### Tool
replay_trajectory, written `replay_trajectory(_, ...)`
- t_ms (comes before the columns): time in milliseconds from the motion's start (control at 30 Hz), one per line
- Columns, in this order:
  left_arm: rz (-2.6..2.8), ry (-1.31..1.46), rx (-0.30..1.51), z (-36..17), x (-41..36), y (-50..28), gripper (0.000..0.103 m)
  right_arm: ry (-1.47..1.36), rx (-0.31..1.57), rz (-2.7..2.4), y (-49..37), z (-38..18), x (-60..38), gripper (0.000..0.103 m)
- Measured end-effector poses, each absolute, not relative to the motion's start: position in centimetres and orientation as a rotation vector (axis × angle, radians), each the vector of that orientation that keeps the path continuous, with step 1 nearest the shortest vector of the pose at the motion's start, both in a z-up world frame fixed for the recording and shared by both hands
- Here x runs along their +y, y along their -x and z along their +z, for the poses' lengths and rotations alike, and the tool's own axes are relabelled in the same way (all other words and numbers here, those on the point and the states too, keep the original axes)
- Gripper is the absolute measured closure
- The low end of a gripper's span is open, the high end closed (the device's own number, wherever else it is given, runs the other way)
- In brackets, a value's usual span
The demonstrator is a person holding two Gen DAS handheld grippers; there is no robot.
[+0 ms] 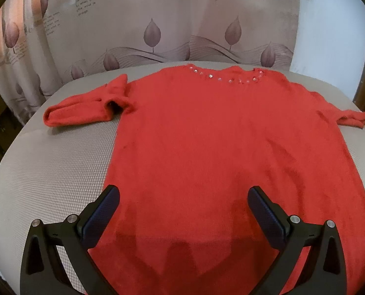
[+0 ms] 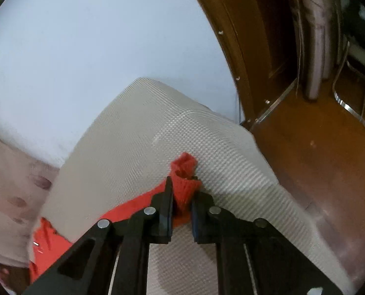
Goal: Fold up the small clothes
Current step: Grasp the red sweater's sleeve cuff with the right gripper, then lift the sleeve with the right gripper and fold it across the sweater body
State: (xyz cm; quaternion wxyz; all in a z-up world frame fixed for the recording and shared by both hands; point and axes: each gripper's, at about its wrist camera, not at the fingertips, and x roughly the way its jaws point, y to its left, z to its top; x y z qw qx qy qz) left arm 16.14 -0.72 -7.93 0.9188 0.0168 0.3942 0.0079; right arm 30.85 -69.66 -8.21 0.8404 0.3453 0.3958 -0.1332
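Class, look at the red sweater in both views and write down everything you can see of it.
The red sweater is fuzzy knit with shiny beads along its neckline. It lies flat, front up, on a grey woven cushion. One sleeve is doubled back on itself. The right gripper has its jaws shut on the other sleeve's ribbed cuff. The left gripper hovers open above the hem.

The curtain [image 1: 158, 12] carries small printed lines between its leaf motifs (mostly blurred): "Neither", "leaves hang", "when the wind is passing through" and "the wind?" can be made out. Nothing else bears readable text.
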Motion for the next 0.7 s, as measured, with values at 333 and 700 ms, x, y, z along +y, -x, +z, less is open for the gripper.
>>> replay_trajectory(333,0.009,-0.027,0.804,-7.8,-0.6,-16.1,0.0,-0.759,0.629,-0.026,-28.0,0.1,-62.4,0.092)
replay_trajectory(700,-0.012,0.157,0.802,-7.9,2.5,-16.0,0.0,-0.574,0.508,0.301,-28.4,11.9,-46.8,0.092)
